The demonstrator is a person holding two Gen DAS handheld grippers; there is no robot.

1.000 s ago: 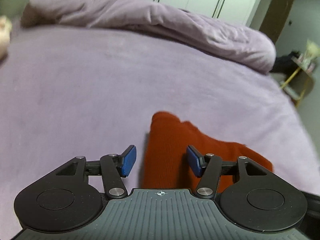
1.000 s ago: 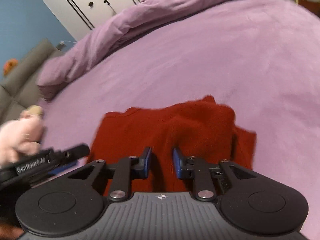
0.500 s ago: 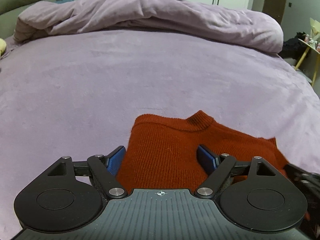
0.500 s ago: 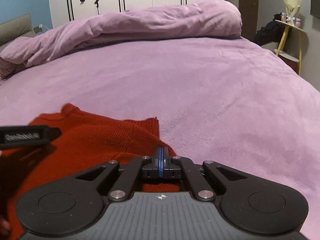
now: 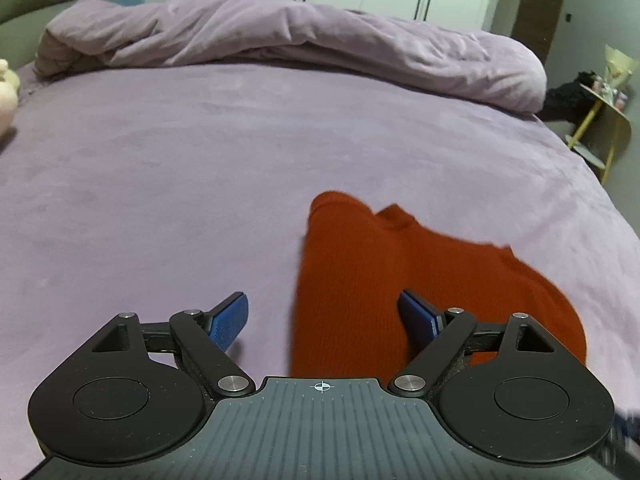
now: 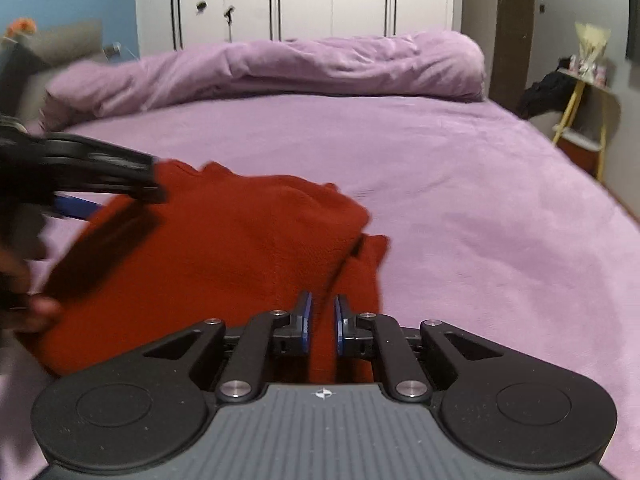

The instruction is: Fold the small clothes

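A small rust-red knit sweater (image 5: pixel 360 276) lies on the purple bed sheet (image 5: pixel 160 184). My left gripper (image 5: pixel 324 318) is open wide and empty, low over the sweater's left edge. In the right wrist view the sweater (image 6: pixel 224 248) is partly folded over itself. My right gripper (image 6: pixel 322 322) has its blue pads a narrow gap apart with a ridge of the sweater's fabric between them; whether they pinch it does not show. The left gripper's body (image 6: pixel 92 168) shows blurred at the left above the sweater.
A bunched purple duvet (image 5: pixel 280 48) lies across the far side of the bed. White wardrobes (image 6: pixel 300 0) stand behind. A yellow-legged side table (image 6: pixel 580 112) with dark items stands off the bed's right edge. A pale plush toy (image 5: pixel 6 96) sits at the far left.
My right gripper was fully shut half a second ago and its pads now stand slightly apart. My left gripper shifted left relative to the sweater and stayed open.
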